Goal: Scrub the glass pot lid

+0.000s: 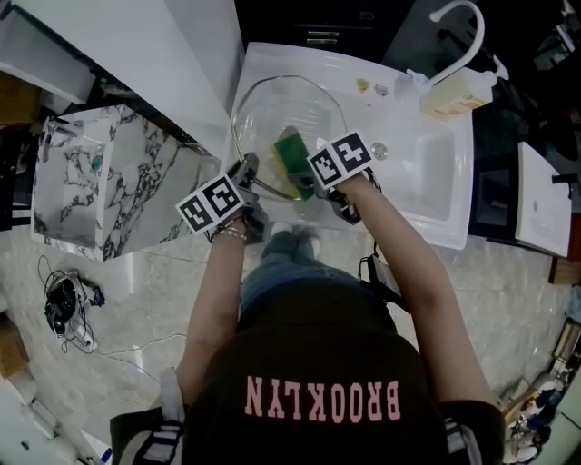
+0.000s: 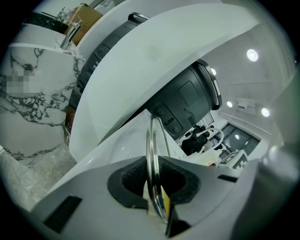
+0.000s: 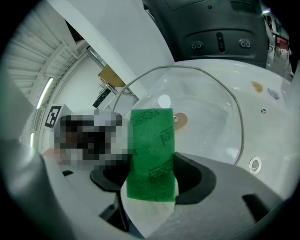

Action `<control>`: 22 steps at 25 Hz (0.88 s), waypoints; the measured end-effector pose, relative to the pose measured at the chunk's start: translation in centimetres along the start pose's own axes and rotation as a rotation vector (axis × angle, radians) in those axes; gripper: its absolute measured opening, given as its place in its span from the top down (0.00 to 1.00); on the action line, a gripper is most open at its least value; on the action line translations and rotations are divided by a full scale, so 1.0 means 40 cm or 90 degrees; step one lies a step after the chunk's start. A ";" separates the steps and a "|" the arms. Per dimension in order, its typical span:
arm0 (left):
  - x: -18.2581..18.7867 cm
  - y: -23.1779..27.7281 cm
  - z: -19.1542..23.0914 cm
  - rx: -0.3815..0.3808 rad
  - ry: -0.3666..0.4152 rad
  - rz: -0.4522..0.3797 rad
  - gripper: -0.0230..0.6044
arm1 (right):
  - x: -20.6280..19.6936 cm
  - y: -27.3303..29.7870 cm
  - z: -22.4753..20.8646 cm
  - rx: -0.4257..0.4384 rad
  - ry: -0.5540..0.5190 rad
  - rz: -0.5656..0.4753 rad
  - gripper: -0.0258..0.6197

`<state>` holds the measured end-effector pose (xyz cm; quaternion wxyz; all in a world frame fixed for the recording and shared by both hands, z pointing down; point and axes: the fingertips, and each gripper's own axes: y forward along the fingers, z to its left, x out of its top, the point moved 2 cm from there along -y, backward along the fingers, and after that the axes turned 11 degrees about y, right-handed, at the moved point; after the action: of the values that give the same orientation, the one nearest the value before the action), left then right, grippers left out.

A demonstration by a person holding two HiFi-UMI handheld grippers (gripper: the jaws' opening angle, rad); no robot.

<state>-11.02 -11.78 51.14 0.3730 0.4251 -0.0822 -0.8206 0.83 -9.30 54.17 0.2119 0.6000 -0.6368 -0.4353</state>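
Nearest, the left claw (image 2: 157, 187) is closed on the metal rim of the glass pot lid (image 2: 152, 140). The rim stands edge-on between the dark pads. The right claw (image 3: 150, 180) grips a green sponge (image 3: 151, 145), and the sponge sticks out from its jaws toward the lid (image 3: 206, 103). In the head view both claws, left (image 1: 248, 171) and right (image 1: 309, 186), meet at the near edge of the lid (image 1: 290, 104). The lid is held tilted over the white sink (image 1: 436, 195), with the sponge (image 1: 292, 150) lying over its near part. A round fitting with a screw (image 3: 180, 119) sits in the middle of the lid. Farther away a soap bottle (image 1: 454, 91) stands at the back of the sink, under a curved white faucet (image 1: 461, 16).
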 end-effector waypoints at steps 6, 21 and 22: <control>-0.002 -0.002 0.005 0.003 -0.005 0.003 0.89 | -0.003 -0.011 -0.058 -0.041 -0.042 0.013 0.53; -0.009 0.005 0.007 0.014 -0.018 0.013 0.89 | 0.037 -0.019 -0.163 -0.051 -0.103 0.006 0.53; -0.009 0.005 0.007 0.012 -0.020 0.017 0.89 | 0.043 -0.019 -0.167 -0.054 -0.112 0.003 0.53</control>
<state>-10.99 -11.73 51.65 0.3786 0.4142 -0.1014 -0.8215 6.24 -12.84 56.67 0.1817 0.5482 -0.6354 -0.5126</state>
